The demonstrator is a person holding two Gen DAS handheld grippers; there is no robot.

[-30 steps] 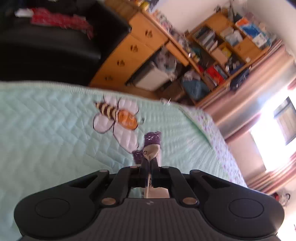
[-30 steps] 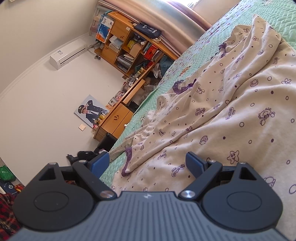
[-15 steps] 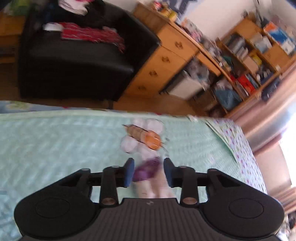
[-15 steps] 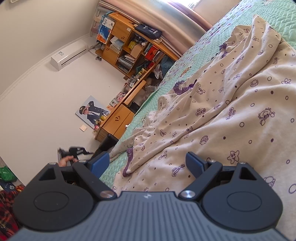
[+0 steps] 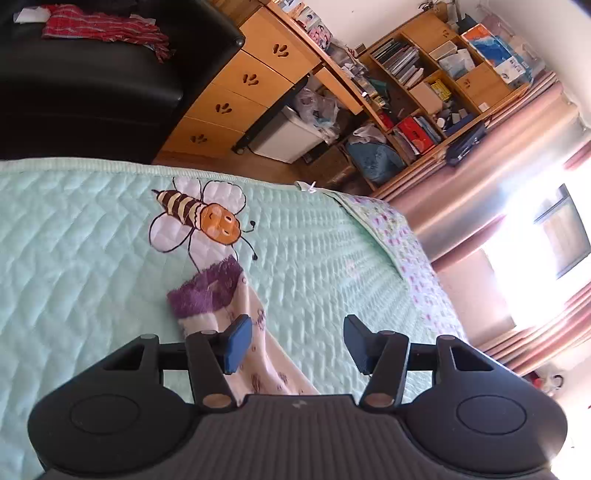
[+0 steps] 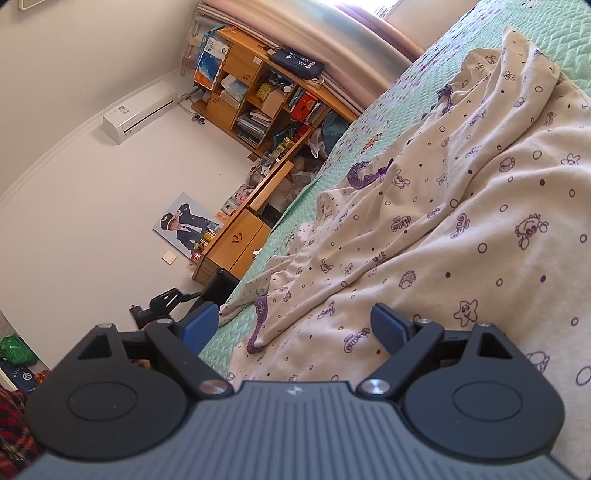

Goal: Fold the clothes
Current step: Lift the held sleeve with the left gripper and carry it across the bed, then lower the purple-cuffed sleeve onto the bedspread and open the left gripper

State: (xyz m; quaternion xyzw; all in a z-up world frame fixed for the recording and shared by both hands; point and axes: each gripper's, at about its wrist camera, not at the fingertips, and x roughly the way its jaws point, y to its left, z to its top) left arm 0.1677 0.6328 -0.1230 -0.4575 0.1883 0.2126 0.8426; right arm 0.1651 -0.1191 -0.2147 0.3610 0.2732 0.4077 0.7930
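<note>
My left gripper is opening over the cream purple-printed garment's purple cuff near the green quilted bed's foot edge, my right gripper spread above its body; the loose sleeve may bunch.

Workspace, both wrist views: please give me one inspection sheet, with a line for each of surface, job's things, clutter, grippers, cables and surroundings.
Surface: green quilted bed cover with a bee picture.
Job's things: cream garment with purple print lies crumpled on the bed; its sleeve with a purple cuff lies flat.
Clutter: nothing seen on the bed besides the garment.
Grippers: left gripper opening, the sleeve below it, not pinched; right gripper open above the garment.
Cables: nothing seen.
Surroundings: black armchair with a red cloth, wooden drawers, full shelves, curtains.
</note>
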